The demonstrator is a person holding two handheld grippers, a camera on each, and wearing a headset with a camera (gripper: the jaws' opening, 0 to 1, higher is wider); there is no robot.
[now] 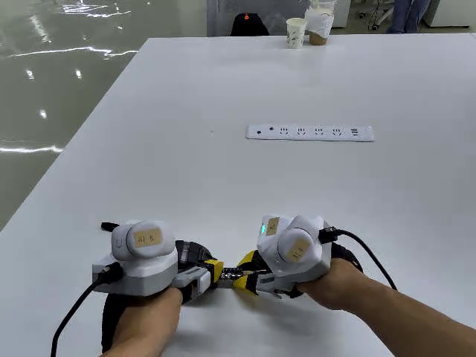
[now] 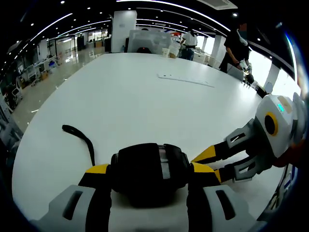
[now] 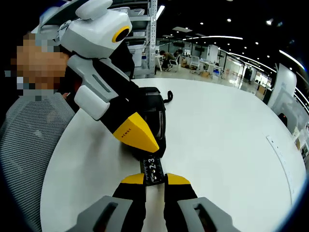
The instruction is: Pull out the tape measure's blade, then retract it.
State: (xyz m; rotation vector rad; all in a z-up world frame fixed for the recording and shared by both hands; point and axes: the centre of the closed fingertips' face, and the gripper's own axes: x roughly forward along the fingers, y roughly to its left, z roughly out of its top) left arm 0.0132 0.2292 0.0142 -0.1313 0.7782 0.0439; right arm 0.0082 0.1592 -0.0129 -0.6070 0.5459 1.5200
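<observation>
Pinching the short run of blade [image 3: 153,169] in our right gripper [image 3: 154,180], whose jaws are almost closed on the tip, we judge the thin steel could slip free and snap back if we pull off-line. Our left gripper [image 2: 149,170] is clamped around the black tape measure [image 2: 147,162] low over the near part of the worktop [image 2: 145,96], and a weak squeeze could let the case twist out. Farther off, the power strip [image 1: 309,132] and paper cups [image 1: 296,32] lie well apart from us.
</observation>
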